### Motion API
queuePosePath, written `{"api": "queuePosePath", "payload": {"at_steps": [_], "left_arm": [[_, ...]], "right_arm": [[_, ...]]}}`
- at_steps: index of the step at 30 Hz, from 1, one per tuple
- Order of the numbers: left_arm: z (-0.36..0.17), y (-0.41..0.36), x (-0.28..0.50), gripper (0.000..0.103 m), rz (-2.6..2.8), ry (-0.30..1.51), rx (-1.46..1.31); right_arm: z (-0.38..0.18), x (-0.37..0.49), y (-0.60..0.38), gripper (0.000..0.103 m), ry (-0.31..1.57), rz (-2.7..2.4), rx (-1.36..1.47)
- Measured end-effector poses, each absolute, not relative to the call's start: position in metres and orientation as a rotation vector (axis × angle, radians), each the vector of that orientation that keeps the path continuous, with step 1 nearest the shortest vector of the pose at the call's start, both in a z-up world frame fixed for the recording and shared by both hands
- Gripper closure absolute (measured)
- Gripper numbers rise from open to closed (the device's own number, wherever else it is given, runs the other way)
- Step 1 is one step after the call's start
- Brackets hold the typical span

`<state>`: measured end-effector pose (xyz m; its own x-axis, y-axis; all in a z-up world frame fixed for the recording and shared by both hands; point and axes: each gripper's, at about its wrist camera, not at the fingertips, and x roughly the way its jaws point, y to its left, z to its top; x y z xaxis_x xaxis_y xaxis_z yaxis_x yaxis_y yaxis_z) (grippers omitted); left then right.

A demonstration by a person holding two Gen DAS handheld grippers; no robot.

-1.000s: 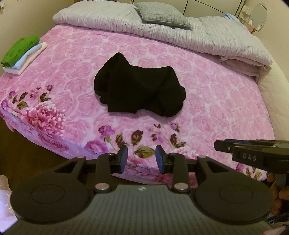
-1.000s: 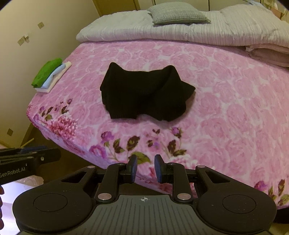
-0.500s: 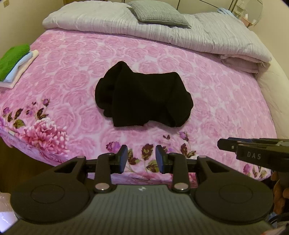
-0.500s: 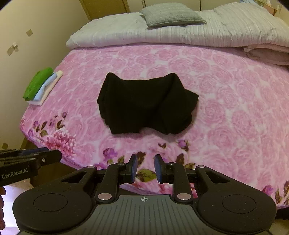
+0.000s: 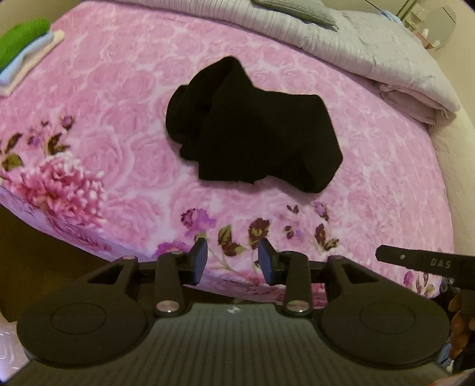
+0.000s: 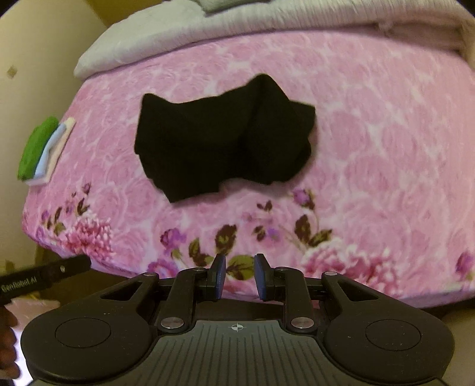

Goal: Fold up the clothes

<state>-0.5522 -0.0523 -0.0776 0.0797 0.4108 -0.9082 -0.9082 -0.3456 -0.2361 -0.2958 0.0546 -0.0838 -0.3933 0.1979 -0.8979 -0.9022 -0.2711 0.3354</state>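
A crumpled black garment (image 5: 252, 130) lies in a heap near the middle of the pink floral bedspread (image 5: 118, 142); it also shows in the right wrist view (image 6: 219, 142). My left gripper (image 5: 233, 261) is open and empty, over the bed's near edge, short of the garment. My right gripper (image 6: 237, 276) is open and empty, also at the near edge below the garment. Each gripper shows at the edge of the other's view, the right one (image 5: 427, 262) and the left one (image 6: 44, 276).
A stack of folded clothes, green on top (image 5: 20, 47), sits at the bed's left edge, also in the right wrist view (image 6: 38, 148). A grey quilt (image 5: 371, 50) and a grey pillow (image 5: 297, 9) lie at the head. A round mirror (image 5: 436, 26) stands far right.
Both grippers have moved closer to the bed and the black garment, which now looks larger. Both stay open and empty. The garment has not moved.
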Motion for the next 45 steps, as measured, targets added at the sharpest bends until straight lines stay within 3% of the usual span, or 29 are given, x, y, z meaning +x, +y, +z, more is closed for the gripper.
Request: {"api": "queuePosePath", "payload": {"at_steps": [6,8,9,10,24,35,42,45], "left_arm": [[-0.103,-0.024,-0.561,0.069,1.513,0.549,-1.277],[-0.108,-0.01,-0.562,0.069,1.503,0.534,-1.292],[-0.111,-0.002,-0.563,0.069,1.505,0.525,-1.302],[-0.113,0.006,-0.564,0.069,1.51,0.513,-1.309],[-0.179,0.09,-0.591,0.067,1.565,0.469,-1.377],[-0.233,0.125,-0.593,0.063,1.296,0.516,-1.241],[-0.269,0.128,-0.6,0.063,1.305,0.356,-1.291],[-0.284,0.122,-0.61,0.064,1.314,0.209,-1.305]], "right_arm": [[-0.118,-0.276,0.094,0.078,1.351,1.685,-0.858],[-0.125,-0.273,0.11,0.06,1.377,1.67,-0.824],[-0.128,-0.272,0.12,0.038,1.384,1.663,-0.809],[-0.13,-0.271,0.129,0.032,1.392,1.663,-0.79],[-0.21,-0.25,0.213,0.032,1.675,1.555,-0.524],[-0.253,-0.239,0.192,0.032,1.642,1.364,-0.229],[-0.266,-0.245,0.162,0.032,1.582,1.314,-0.032],[-0.278,-0.25,0.164,0.032,1.575,1.364,0.011]]}}
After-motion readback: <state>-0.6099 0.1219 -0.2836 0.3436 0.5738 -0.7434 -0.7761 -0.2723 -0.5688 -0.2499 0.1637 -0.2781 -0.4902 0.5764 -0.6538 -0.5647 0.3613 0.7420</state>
